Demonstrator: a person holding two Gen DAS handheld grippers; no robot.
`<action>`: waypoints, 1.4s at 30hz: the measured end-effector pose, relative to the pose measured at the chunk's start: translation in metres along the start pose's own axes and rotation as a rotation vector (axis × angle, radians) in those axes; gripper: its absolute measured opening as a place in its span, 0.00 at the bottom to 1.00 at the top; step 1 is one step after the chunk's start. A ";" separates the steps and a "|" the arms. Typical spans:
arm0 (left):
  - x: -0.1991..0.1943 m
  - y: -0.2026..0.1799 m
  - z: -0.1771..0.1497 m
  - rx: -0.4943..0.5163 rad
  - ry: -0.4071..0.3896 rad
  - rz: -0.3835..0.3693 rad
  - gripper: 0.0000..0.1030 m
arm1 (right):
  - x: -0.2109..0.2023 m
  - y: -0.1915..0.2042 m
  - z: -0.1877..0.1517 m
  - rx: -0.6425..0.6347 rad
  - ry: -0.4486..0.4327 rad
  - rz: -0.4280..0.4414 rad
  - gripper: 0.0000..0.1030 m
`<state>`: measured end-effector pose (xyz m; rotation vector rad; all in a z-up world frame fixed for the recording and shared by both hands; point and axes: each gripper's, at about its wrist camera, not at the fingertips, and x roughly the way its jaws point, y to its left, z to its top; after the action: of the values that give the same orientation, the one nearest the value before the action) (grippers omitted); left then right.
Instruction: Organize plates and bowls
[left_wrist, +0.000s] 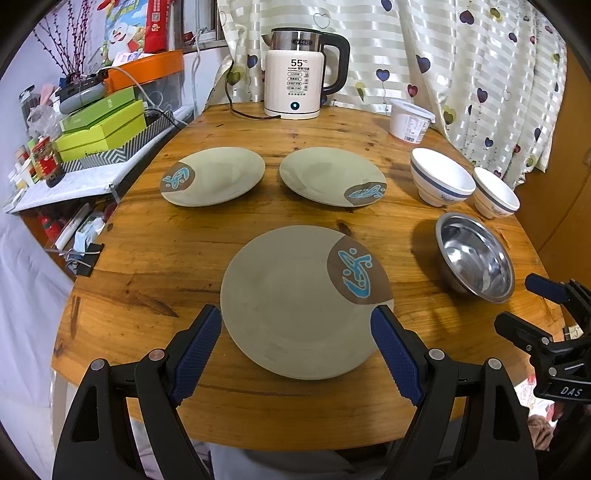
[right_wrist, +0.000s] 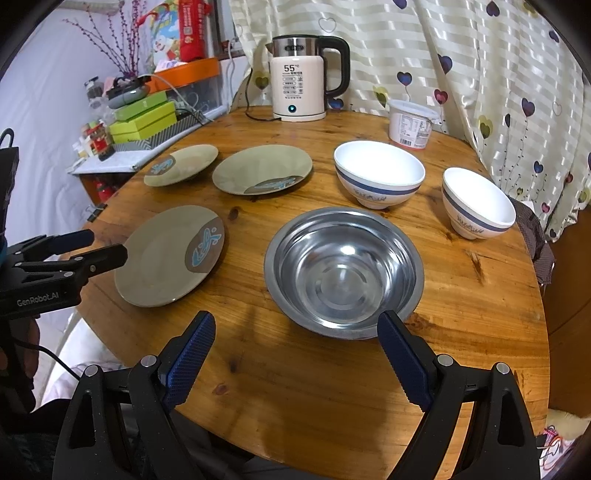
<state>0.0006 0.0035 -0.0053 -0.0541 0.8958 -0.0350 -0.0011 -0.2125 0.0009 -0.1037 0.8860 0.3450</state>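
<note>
Three beige plates with a brown-and-blue fish patch lie on the round wooden table (left_wrist: 147, 258): a near plate (left_wrist: 295, 299), a far left plate (left_wrist: 214, 175) and a far middle plate (left_wrist: 328, 175). My left gripper (left_wrist: 295, 321) is open, its fingers on either side of the near plate's front half. A steel bowl (right_wrist: 343, 269) sits just ahead of my open right gripper (right_wrist: 295, 328), which holds nothing. Behind it stand a large white bowl (right_wrist: 378, 173) and a smaller white bowl (right_wrist: 476, 203), both with a blue band.
An electric kettle (left_wrist: 299, 74) showing 55 stands at the table's back with its cord trailing left. A white lidded tub (left_wrist: 410, 120) sits at the back right by the curtain. A cluttered shelf with green boxes (left_wrist: 103, 125) borders the left.
</note>
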 end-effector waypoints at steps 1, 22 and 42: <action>0.000 0.000 0.000 -0.001 0.002 0.001 0.81 | 0.000 0.000 0.000 0.000 0.000 -0.001 0.87; 0.001 0.000 0.000 0.003 0.006 0.014 0.81 | 0.000 0.002 0.001 -0.001 0.000 -0.001 0.87; 0.004 -0.001 0.000 0.004 0.018 -0.005 0.81 | -0.001 0.006 0.005 -0.002 -0.003 -0.001 0.87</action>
<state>0.0031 0.0026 -0.0086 -0.0523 0.9139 -0.0424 -0.0005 -0.2064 0.0053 -0.1054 0.8827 0.3449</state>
